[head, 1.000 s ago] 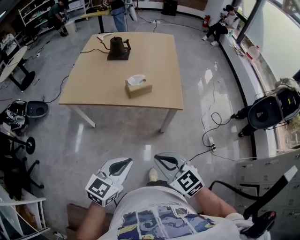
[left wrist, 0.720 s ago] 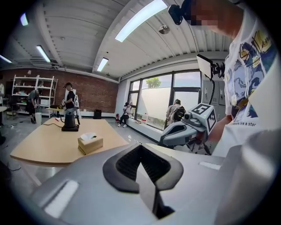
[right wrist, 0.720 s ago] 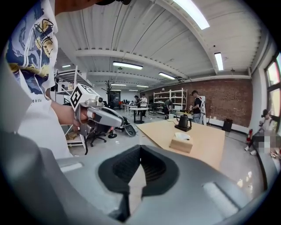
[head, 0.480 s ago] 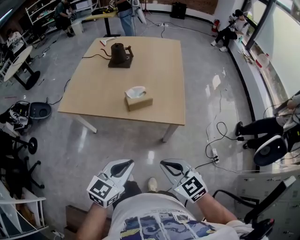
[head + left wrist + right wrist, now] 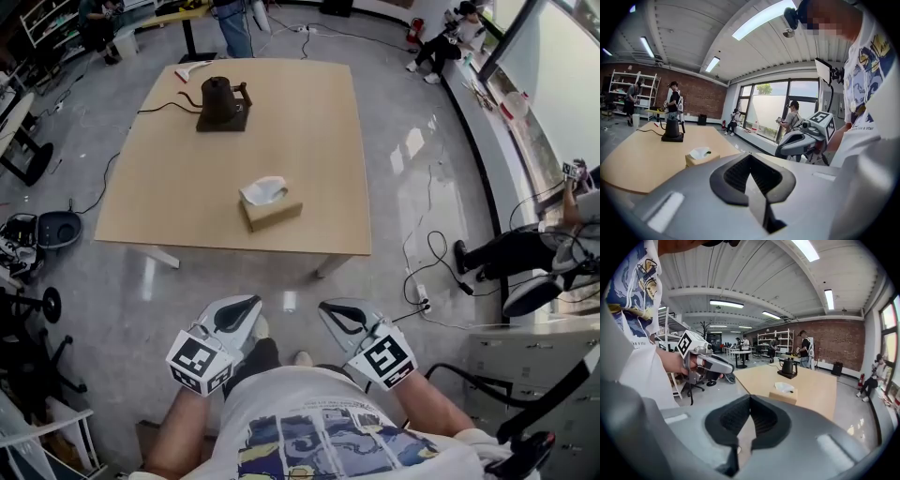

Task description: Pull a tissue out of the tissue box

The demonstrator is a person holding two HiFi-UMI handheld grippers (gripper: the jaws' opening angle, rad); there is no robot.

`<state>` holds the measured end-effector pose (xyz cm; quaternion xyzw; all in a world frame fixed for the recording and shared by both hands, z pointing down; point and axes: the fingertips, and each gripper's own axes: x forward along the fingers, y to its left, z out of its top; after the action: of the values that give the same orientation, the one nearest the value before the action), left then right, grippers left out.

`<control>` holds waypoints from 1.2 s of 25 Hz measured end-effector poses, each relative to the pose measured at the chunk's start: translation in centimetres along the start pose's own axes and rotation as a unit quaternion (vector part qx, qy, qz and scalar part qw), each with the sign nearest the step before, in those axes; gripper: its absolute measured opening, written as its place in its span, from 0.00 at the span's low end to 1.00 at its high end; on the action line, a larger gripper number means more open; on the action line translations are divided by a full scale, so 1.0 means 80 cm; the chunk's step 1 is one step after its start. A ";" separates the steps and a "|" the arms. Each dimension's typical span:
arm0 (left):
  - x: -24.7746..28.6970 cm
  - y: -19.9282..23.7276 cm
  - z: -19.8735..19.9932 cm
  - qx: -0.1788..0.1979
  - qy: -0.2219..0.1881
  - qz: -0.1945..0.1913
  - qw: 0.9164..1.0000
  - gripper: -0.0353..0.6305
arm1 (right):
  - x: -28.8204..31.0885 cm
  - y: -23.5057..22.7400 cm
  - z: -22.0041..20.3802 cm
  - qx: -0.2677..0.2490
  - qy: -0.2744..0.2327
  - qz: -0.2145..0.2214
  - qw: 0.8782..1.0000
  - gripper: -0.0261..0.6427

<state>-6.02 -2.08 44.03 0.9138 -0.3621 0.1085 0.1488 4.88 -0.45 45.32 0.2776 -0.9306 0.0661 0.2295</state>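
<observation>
While both hang low by the person's printed white shirt, well apart from the light wooden square worktop, I log the left claw clenched on nothing and the right claw clenched, empty too. The tan cardboard tissue box stands near the worktop's front edge, with a white tissue poking from its top. A black kettle sits farther back.

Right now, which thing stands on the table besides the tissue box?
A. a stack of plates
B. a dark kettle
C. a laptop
B: a dark kettle stands on its base at the far end of the table, behind the tissue box.
</observation>
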 end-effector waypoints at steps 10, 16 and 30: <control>0.045 0.119 0.022 0.008 0.015 -0.044 0.999 0.06 | 0.084 -0.051 0.047 0.016 0.006 -0.046 0.999 0.04; 0.094 0.171 0.021 -0.008 0.026 -0.028 0.999 0.06 | 0.109 -0.097 0.054 0.031 0.007 -0.042 0.999 0.04; 0.219 0.310 -0.005 -0.057 0.104 0.052 0.992 0.24 | 0.148 -0.253 0.060 0.034 -0.002 0.002 0.999 0.04</control>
<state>-10.75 -30.11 54.58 0.8678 -0.3969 0.1894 0.2313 5.33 -24.32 46.48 0.2840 -0.9285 0.0980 0.2183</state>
